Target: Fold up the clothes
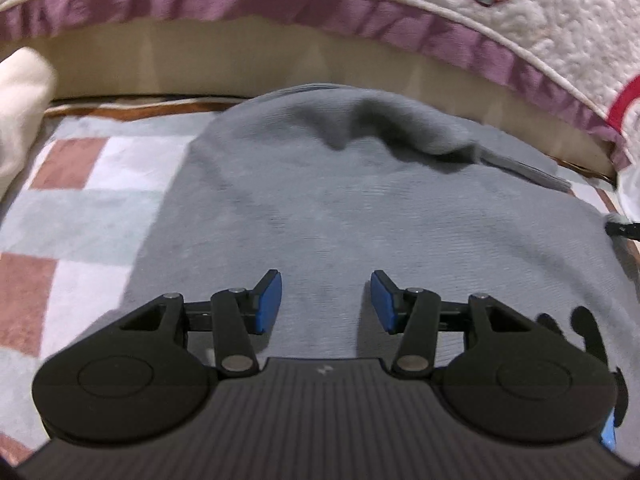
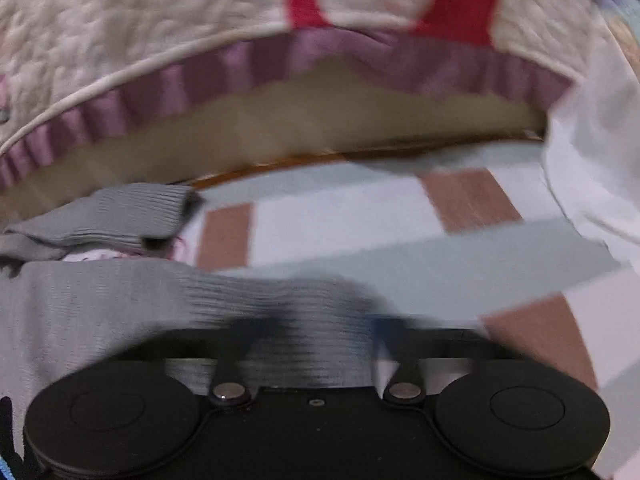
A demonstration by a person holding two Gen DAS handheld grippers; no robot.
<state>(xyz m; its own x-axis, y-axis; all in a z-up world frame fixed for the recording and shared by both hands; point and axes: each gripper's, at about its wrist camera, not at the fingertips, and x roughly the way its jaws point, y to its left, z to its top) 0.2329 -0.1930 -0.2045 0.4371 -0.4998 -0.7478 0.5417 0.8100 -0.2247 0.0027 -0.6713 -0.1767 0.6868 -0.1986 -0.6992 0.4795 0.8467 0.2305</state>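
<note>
1. A grey knitted garment lies spread on a checked blanket of pink, white and pale green squares, beside a bed edge with a purple-frilled quilt.
2. The left gripper hovers over the garment's near part, its blue pads standing apart with nothing between them.
3. The right gripper is at the garment's ribbed edge; its fingers are blurred, so whether it is gripping the cloth cannot be told.
4. A white cloth lies at the blanket's right side.
</note>
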